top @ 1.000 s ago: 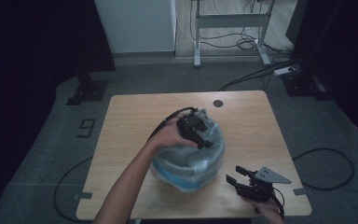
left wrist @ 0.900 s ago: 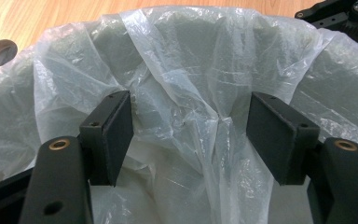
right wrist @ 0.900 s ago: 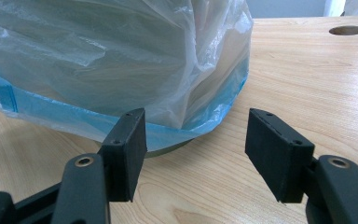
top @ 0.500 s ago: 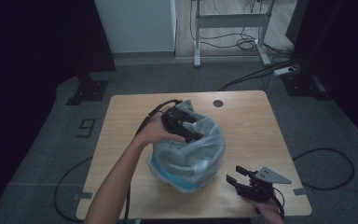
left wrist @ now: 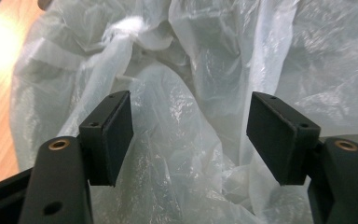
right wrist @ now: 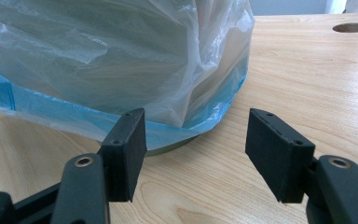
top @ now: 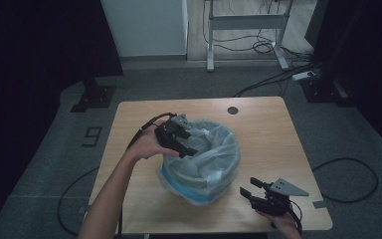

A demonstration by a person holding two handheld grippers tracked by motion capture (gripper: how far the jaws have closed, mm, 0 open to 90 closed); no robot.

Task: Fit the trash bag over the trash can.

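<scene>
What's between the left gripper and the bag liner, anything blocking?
Nothing visible. The left gripper hangs open over the bin's rim, and in its own view only the clear plastic bag lies ahead, between the fingers, which are apart from it.

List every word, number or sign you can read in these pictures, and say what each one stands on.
"9": a pale numeral on the grey floor left of the table, seen in the high view.
No readable text on the plastic bag, the blue-rimmed bin or either gripper.
</scene>
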